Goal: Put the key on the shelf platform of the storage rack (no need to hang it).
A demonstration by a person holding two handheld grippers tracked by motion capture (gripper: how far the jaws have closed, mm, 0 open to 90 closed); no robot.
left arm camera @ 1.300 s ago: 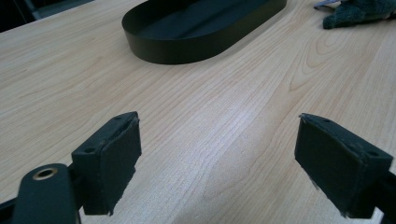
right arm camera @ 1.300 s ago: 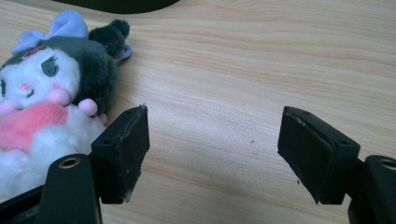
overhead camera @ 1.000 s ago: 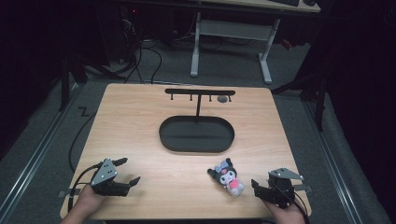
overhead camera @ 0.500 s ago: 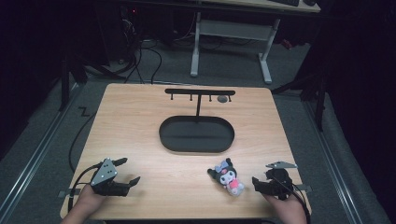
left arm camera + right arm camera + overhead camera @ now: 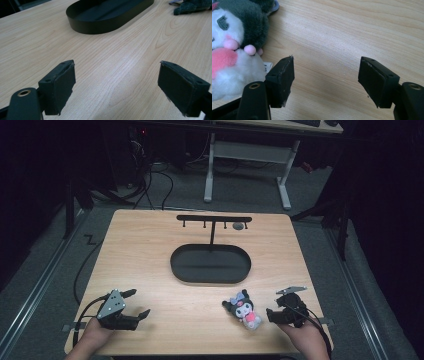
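— Across the table [image 5: 150,255], biggest thing first: we have the black oval tray [image 5: 210,264] sitting at the centre, with a T-shaped hook stand [image 5: 214,220] rising from its 12 o'clock rim. What are we after?

— The plush toy [image 5: 243,309], we judge. It lies on the wood at about 5 o'clock from the tray, well apart from it, head toward the tray and pale body toward us.

— And our tools?

— Our right tool [image 5: 274,312] rests just beside the toy, at its 3 o'clock, jaws spread and empty. In the right gripper view the plush toy [image 5: 234,47] sits off to 9 o'clock of the jaws, not between them; one pad is near its white body. Our left tool [image 5: 136,306] waits at 7 o'clock from the tray, also spread wide, nothing between its pads but bare wood.

— So how do we take it cleanly?

— We'd swing the right tool toward 9 o'clock until the soft body sits squarely between both pads, keep the jaws low to the table, then close on the torso rather than an ear. Plush squashes, so we should bite deep enough that it doesn't slip out when lifted.
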